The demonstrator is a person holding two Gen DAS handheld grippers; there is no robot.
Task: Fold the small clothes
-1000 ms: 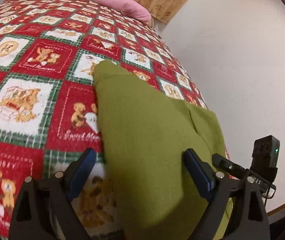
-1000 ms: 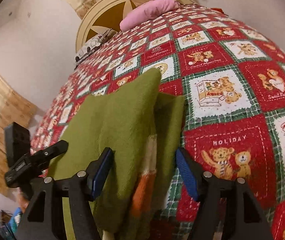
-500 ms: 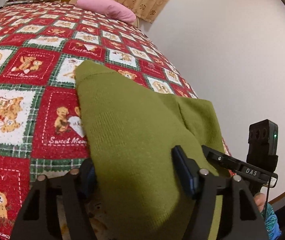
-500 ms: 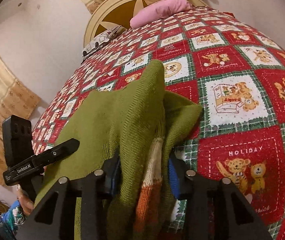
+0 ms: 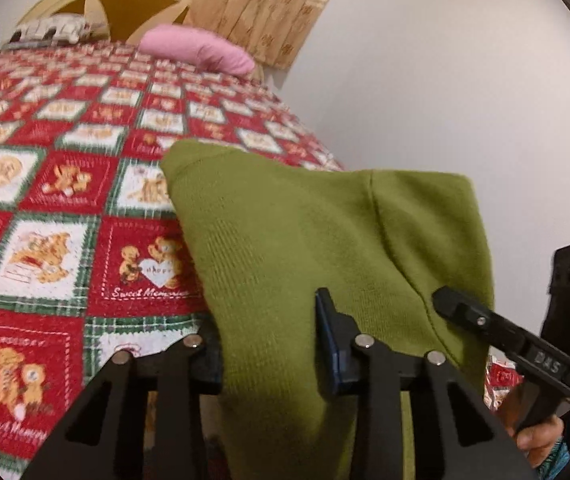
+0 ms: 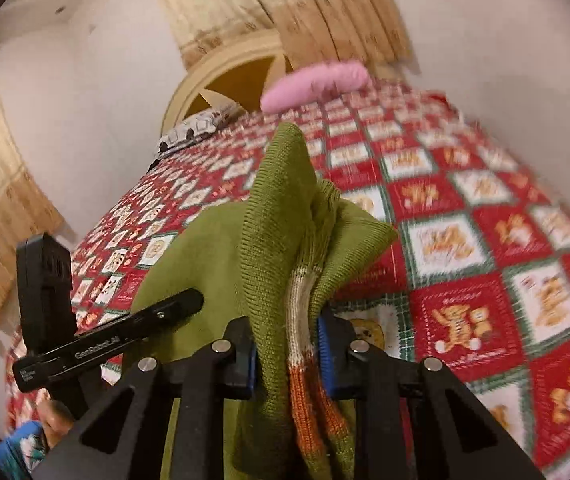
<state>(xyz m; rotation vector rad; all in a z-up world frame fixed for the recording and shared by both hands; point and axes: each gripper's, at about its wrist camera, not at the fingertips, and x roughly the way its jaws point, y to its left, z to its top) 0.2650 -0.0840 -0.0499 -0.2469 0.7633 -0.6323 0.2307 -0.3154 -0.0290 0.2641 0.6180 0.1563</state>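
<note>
The left gripper (image 5: 271, 344) is clamped on a near edge of the green sweater (image 5: 309, 240), its blue-padded fingers (image 5: 331, 340) pressed into the knit from both sides. The sweater is olive green, finely ribbed, and folded so that a seam runs down its right part; in the right wrist view its bunched hem shows a cream and orange striped band (image 6: 305, 364) hanging between the pads. It lies over the near part of the bed, on the red, green and white quilt (image 5: 57, 248) printed with teddy bears, and its near end is raised off the quilt where the two tools hold it. Its long axis runs from the grippers away toward the head of the bed, and the far end narrows to a rounded tip that points toward the pink pillow (image 5: 199, 50) and the round cream headboard (image 5: 117, 4). The right gripper (image 6: 287, 354) is likewise squeezed tight on the sweater, with thick gathered folds filling the gap between its fingers (image 6: 327, 354). Beige curtains (image 6: 297, 4) hang behind the headboard against the white wall (image 5: 445, 80), and the right wrist view is blurred toward its right side
</note>
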